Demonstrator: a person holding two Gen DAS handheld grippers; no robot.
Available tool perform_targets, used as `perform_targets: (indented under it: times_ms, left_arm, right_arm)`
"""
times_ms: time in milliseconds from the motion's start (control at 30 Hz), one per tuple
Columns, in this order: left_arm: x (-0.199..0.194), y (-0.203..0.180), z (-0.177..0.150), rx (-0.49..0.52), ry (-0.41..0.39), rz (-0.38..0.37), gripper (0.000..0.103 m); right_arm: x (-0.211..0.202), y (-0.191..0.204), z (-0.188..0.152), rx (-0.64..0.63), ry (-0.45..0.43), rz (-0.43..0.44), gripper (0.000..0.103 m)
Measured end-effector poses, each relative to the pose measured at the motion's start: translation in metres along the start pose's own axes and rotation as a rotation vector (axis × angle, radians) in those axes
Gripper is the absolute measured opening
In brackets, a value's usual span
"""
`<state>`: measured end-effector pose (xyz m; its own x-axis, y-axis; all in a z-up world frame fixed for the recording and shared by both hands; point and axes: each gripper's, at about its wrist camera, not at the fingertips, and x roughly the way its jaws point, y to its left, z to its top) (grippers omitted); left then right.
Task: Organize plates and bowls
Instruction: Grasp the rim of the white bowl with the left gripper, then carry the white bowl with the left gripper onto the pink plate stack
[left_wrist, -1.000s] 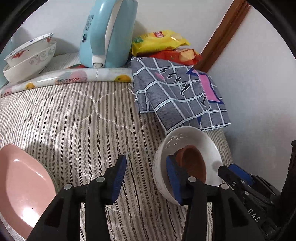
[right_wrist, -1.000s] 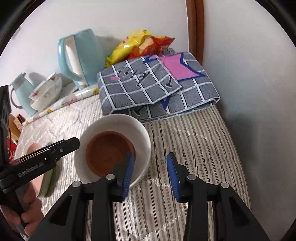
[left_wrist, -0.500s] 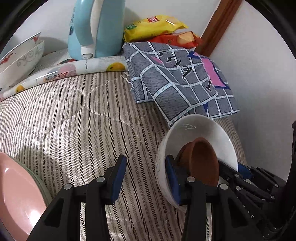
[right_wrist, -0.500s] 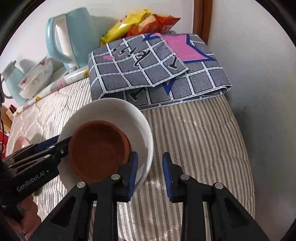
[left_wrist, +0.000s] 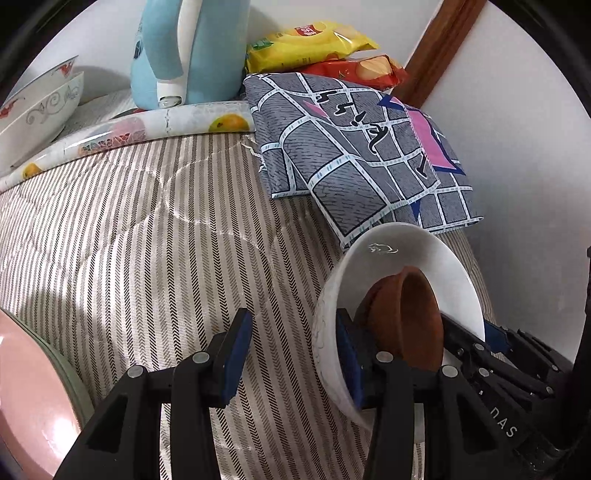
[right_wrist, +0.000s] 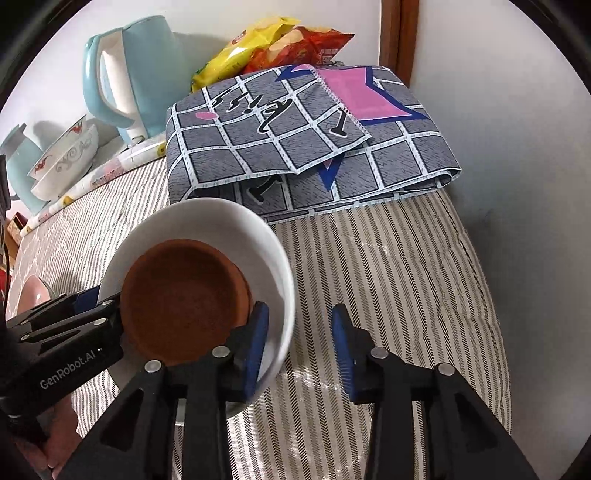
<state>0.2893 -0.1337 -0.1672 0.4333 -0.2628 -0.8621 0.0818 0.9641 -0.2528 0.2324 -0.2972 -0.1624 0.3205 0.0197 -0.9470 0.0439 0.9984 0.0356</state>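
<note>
A white bowl (left_wrist: 413, 258) with a small brown bowl (left_wrist: 410, 317) inside it is tipped up on the striped quilt (left_wrist: 147, 258). My left gripper (left_wrist: 291, 354) straddles the bowl's near wall. Its right finger is inside and its left finger stands clear of the wall, and the jaws are opening. My right gripper (right_wrist: 299, 343) straddles the opposite rim of the white bowl (right_wrist: 221, 225). Its left finger sits between the brown bowl (right_wrist: 184, 299) and the wall, a gap shows at the outer finger, and its jaws are opening.
A pink plate (left_wrist: 29, 398) on a green one lies at the lower left. Stacked patterned bowls (left_wrist: 37, 110), a blue kettle (left_wrist: 177, 55), snack bags (left_wrist: 314, 44) and a folded grey checked cloth (left_wrist: 351, 155) line the back. A white wall (right_wrist: 517, 184) bounds the right side.
Both grippers have sunk toward the white bowl. The bowl, flat on the quilt a second ago, now stands tipped, and the brown bowl has tilted inside it.
</note>
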Motion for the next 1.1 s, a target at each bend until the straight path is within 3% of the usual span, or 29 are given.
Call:
perform_targets:
  times_ms: [300,400,500,533,1100]
  left_arm:
    - [-0.001,0.005,-0.002,-0.03,-0.009,-0.035,0.04]
    - [0.0,0.006,-0.002,-0.028,-0.006,-0.068,0.03]
    - [-0.001,-0.003,-0.003,0.019,-0.018,-0.058,0.014]
    - [-0.001,-0.006,-0.003,0.025,-0.02,-0.049,0.014]
    - [-0.036,-0.001,-0.026,-0.004,-0.052,-0.042,0.012]
  right_arm:
    - [0.0,-0.006,-0.003,0.056,-0.029,0.018,0.038]
    - [-0.001,-0.004,-0.002,0.056,-0.021,0.025,0.035]
    - [-0.001,0.004,-0.002,0.03,-0.018,0.045,0.018]
    - [-0.001,0.007,-0.002,0.021,-0.018,0.041,0.013]
    - [-0.027,0.019,-0.024,0.043,-0.063,0.031,0.012]
